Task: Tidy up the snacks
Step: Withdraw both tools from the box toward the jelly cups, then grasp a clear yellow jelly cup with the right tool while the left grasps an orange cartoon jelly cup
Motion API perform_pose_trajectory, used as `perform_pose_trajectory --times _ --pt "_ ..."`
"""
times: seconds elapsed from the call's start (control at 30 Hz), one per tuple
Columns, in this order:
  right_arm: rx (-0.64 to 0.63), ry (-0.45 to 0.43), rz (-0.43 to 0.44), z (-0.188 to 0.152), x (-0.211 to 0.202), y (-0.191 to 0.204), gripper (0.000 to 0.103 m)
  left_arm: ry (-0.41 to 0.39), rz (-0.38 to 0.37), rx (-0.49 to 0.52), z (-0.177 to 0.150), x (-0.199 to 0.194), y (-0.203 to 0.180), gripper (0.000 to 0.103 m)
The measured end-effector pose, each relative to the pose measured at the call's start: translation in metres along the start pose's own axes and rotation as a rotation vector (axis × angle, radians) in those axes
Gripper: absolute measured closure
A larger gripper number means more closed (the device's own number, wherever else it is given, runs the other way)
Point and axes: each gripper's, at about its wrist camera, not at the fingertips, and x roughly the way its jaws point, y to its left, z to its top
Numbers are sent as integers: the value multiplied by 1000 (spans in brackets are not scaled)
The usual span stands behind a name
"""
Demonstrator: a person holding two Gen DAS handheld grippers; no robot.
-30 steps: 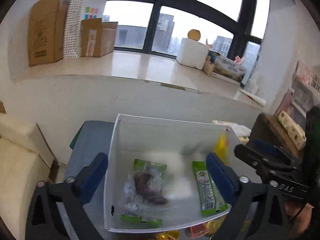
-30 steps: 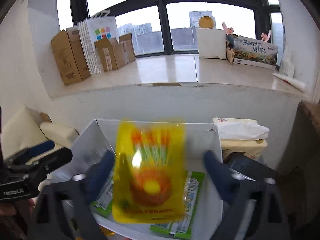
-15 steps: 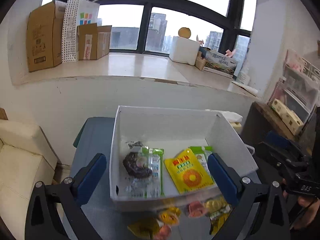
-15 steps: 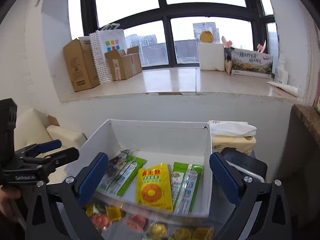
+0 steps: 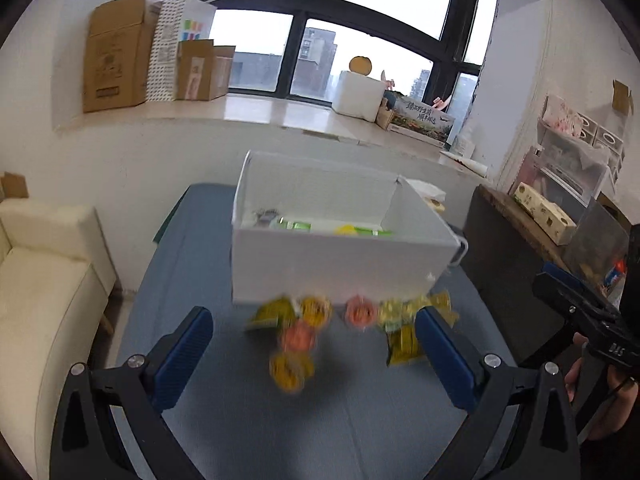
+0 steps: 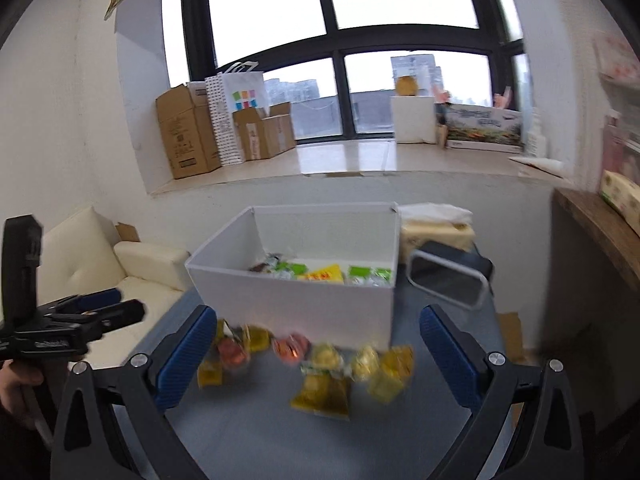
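Far left: a cream sofa (image 5: pixel 48 280), just beside a blue-grey table (image 5: pixel 192 264).

Next, the left claw (image 5: pixel 312 316): spread wide, blue pads (image 5: pixel 184 352) well apart, nothing pinched. Up above the near part of the table, not touching any snack.

In the middle of the table, a white box (image 5: pixel 340 268), open on top. Inside, on the bottom, flat snack packets: a dark one with green ones (image 6: pixel 280 269) at the left, then a yellow packet (image 6: pixel 326 273), then more green packets (image 6: pixel 370 274) at the right.

Just in front of the box's near wall, a row of small loose snacks (image 5: pixel 298 338) on the table: yellow ones and orange-pink ones, close together, some touching. All blurry, so no way to read the wrappers.

Then the right claw (image 6: pixel 318 316): spread as wide as can be, jaws just opened wider, nothing between the pads. Up over the loose snacks, not touching them. At the right edge of the left camera's view, a hand (image 5: pixel 592 392) around its handle.

Right of the box, a pale tissue pack (image 6: pixel 436 232), and in front of it a dark tray with a light rim (image 6: pixel 448 280). Far right, a brown wooden counter (image 6: pixel 592 224).
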Motion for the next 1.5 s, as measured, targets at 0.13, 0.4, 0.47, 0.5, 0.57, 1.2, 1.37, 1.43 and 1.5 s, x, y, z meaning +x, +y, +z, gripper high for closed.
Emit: perform_pose_trajectory --times 0.13,0.4,0.47,0.5,0.57,1.2,1.37,1.43,1.5 --pt "3 50 -53 -39 -1 2 0 30 21 11 -31 -8 1 0" --pt "64 130 -101 -70 22 -18 0 55 2 12 -44 -13 -2 0" --pt "111 127 -96 -68 28 -30 0 61 2 13 -46 -11 -4 0" --pt "133 132 -94 -67 31 -36 0 71 3 18 -46 -8 -5 0" --pt "170 159 -105 -65 47 -49 0 81 6 31 -48 -4 -8 0" --pt "181 302 -117 -74 134 -76 56 177 7 26 -64 32 -3 0" --pt "173 291 -91 -79 118 -69 57 202 20 35 -63 51 1 0" --pt "167 278 -85 -79 106 -64 57 205 43 26 -60 62 6 0" --pt "161 256 -76 -79 89 -59 57 226 64 14 -57 79 11 0"
